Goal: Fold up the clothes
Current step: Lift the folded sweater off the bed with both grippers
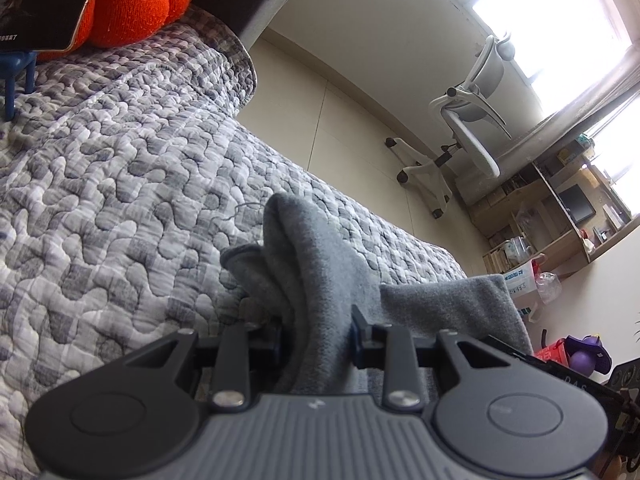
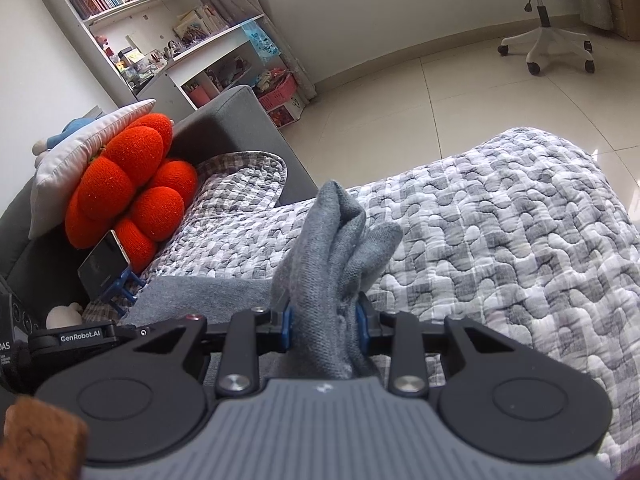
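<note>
A grey knit garment point(image 1: 316, 264) is bunched between the fingers of my left gripper point(image 1: 320, 336), which is shut on a thick fold of it above the quilted bed cover point(image 1: 120, 168). More of the same cloth stretches off to the right point(image 1: 448, 300). In the right wrist view my right gripper point(image 2: 325, 330) is likewise shut on a bunched fold of the grey garment point(image 2: 332, 248), whose rest runs leftward point(image 2: 208, 292) toward the other gripper's body point(image 2: 80, 338). How the garment's hanging part lies is hidden below both grippers.
An orange knit cushion point(image 2: 128, 184) and a white pillow point(image 2: 80, 152) lean at the grey headboard point(image 2: 232, 120). A phone on a blue stand point(image 2: 105, 269) rests on the bed. A white office chair point(image 1: 468, 120) stands on the tiled floor point(image 2: 400, 100); bookshelves point(image 2: 140, 20) line the wall.
</note>
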Motion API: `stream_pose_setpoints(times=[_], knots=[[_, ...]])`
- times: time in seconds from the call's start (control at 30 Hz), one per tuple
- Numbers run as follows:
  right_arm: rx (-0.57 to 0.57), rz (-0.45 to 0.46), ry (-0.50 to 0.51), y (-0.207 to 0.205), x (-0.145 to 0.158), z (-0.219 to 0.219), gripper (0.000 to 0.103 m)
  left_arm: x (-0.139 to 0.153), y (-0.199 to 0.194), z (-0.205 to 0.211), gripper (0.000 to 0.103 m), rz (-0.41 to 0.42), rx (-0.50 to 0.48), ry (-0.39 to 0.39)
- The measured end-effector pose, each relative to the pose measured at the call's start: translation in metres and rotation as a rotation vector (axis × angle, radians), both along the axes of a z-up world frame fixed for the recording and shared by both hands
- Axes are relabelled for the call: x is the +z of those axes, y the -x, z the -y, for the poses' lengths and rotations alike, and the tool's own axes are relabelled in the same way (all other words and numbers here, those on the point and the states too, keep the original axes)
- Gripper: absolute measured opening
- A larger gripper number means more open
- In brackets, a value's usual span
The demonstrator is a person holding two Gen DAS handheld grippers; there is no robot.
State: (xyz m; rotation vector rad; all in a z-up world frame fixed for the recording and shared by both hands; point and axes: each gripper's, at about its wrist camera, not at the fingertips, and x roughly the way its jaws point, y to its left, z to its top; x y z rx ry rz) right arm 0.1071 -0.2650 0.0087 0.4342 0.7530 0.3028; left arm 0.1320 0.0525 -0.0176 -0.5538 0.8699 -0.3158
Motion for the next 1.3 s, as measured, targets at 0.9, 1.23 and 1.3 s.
stream_pose_setpoints(times=[0.9, 1.23, 1.3], knots=[[-0.024, 0.07, 0.087, 0.02, 0.017, -0.03, 0.034, 0.023, 0.021, 0.016, 0.028, 0.024, 0.061, -0.121], [-0.007, 0.131, 0.134, 0.035, 0.027, -0.067, 0.034, 0.04, 0.048, -0.01, 0.027, 0.058, 0.118, -0.098], [0.005, 0.143, 0.136, 0.037, 0.029, -0.078, 0.033, 0.045, 0.057, -0.021, 0.027, 0.064, 0.138, -0.09]])
